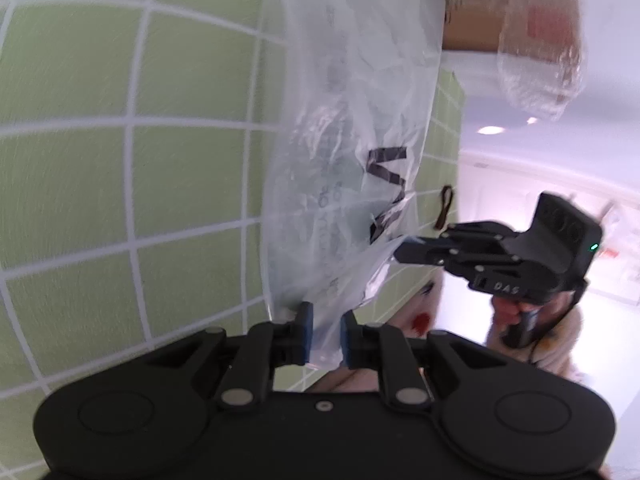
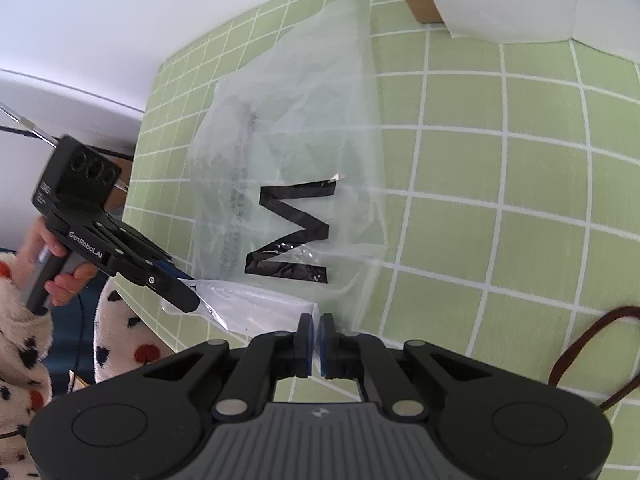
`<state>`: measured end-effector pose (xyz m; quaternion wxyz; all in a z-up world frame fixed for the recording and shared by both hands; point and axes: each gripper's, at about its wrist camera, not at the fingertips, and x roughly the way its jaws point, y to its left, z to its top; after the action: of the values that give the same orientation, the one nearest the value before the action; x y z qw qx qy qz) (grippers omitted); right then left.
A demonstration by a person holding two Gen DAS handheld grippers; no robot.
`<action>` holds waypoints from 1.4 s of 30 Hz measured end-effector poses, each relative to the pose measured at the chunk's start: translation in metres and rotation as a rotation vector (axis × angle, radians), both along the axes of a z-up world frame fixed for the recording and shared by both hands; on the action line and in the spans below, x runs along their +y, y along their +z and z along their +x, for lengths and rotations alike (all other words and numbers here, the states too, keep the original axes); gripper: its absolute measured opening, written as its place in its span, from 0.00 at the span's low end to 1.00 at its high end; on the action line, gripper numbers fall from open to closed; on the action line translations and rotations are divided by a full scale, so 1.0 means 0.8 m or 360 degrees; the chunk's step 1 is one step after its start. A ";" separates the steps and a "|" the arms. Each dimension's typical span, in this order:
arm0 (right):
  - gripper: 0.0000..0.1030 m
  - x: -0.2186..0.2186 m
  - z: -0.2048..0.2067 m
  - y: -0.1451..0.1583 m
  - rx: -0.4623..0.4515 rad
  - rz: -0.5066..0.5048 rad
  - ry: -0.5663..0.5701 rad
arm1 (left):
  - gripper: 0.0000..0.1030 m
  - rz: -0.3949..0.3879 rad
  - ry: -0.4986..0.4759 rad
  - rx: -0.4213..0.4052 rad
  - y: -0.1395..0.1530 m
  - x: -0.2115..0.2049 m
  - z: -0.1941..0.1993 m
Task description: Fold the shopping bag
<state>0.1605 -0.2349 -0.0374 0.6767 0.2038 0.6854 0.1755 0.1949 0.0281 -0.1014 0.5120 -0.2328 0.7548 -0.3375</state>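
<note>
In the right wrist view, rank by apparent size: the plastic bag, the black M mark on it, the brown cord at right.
1. Plastic bag, clearly largest.
2. Black M mark.
3. Brown cord, thin and cut off by the frame edge, so its rank against the M is unsure.

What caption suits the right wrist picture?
Both grippers, right gripper and left gripper, pinch the clear shopping bag on a green mat.

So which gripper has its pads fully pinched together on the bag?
The right gripper: pads meet on the shopping bag edge. The left gripper shows a gap.
</note>
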 end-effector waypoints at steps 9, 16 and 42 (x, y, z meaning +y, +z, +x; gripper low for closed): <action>0.01 0.014 0.005 0.005 -0.0018 -0.0100 0.0129 | 0.19 0.0208 -0.0071 -0.0166 0.035 -0.017 -0.007; 0.01 0.013 0.005 0.009 -0.0033 -0.0134 0.0170 | 0.32 0.0369 0.0028 -0.0294 0.073 0.040 -0.018; 0.01 0.024 0.002 0.010 -0.0091 -0.0159 0.0208 | 0.05 0.0233 -0.0102 -0.1768 0.085 -0.066 -0.139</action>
<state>0.1622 -0.2159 -0.0291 0.6924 0.1197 0.6855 0.1906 0.0835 -0.0244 -0.0334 0.8369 0.0393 0.4000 -0.3716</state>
